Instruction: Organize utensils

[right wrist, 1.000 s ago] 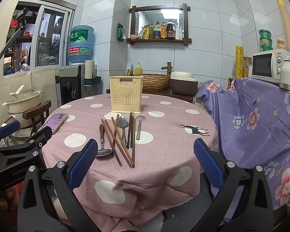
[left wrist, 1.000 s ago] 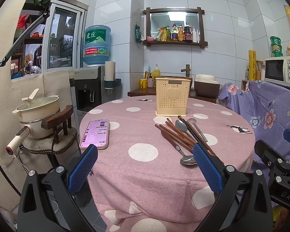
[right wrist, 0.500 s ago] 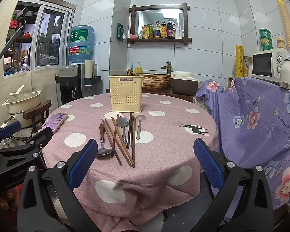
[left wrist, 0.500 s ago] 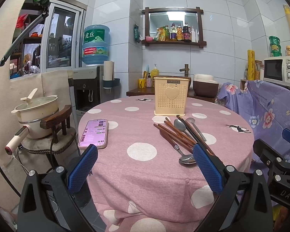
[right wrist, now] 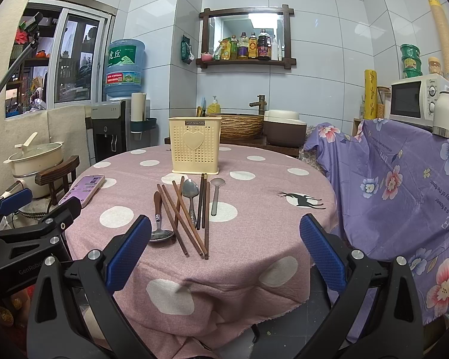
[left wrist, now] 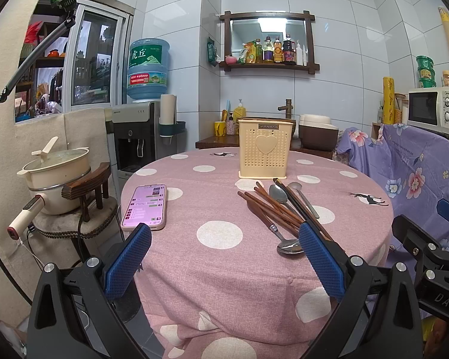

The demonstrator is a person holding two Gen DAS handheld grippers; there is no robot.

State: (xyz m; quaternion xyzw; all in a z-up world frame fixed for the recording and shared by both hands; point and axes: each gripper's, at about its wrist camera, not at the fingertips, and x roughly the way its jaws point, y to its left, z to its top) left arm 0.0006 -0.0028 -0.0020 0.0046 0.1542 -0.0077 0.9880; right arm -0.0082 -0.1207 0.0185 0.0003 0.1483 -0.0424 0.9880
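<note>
A cream utensil holder [left wrist: 265, 152] with a heart on its front stands upright at the far middle of the round pink polka-dot table [left wrist: 218, 269]; it also shows in the right wrist view [right wrist: 196, 145]. In front of it lies a loose pile of brown chopsticks [right wrist: 181, 218] and three spoons [right wrist: 191, 193], also in the left wrist view [left wrist: 280, 206]. My left gripper [left wrist: 224, 260] is open and empty at the table's near edge, left of the pile. My right gripper [right wrist: 226, 248] is open and empty, near the pile's front ends.
A phone [left wrist: 145, 205] with a lit screen lies at the table's left edge. A stool with a pot [left wrist: 57, 173] stands left of the table. A purple flowered cloth [right wrist: 404, 185] covers furniture to the right. A water dispenser [left wrist: 137, 137] and counter stand behind.
Both grippers have stayed open and nearly still. The left view has drifted very slightly.
</note>
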